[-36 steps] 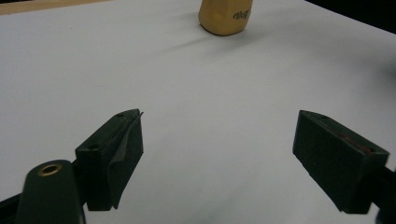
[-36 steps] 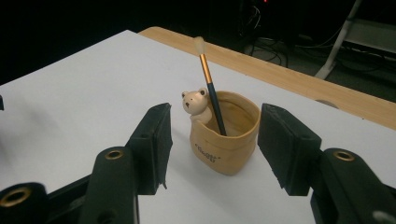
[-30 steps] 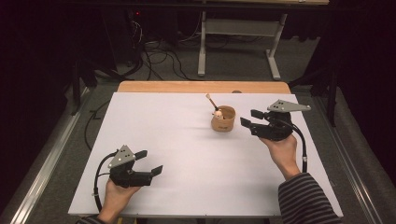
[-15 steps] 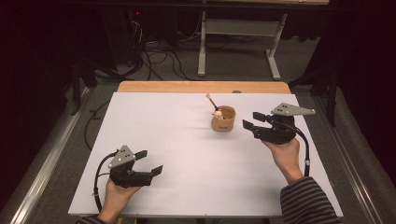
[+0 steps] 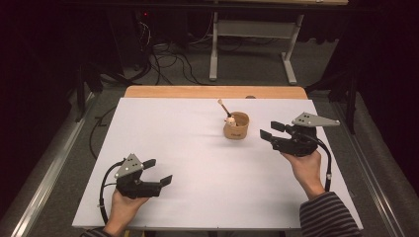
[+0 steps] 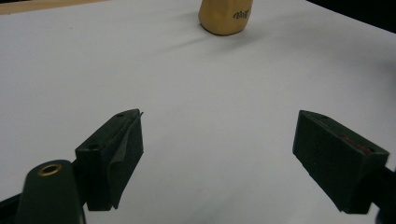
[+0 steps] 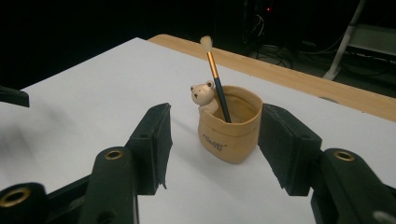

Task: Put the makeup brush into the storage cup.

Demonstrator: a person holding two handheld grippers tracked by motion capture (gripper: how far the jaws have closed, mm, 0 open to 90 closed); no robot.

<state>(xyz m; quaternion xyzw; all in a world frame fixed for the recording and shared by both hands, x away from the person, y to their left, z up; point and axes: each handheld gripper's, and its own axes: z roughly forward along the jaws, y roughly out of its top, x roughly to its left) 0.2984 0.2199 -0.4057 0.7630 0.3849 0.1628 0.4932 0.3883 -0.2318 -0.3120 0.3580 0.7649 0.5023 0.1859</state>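
A small tan cup stands on the white table top, right of centre. A little bear figure sits on its rim, and a thin brush with a pale tip leans in it. My right gripper hovers just right of the cup, pointing at it. It is open, and the cup stands a short way ahead of its jaws, untouched. Near the front left my left gripper is open and empty. It faces the far-off cup across bare table.
The white table top ends at a wooden strip along the far edge. Beyond it are a dark floor, cables and a metal stand. A cable trails from the right gripper.
My right gripper has slid slightly back from the cup, toward the right and the near side. The left gripper and the cup have stayed put.
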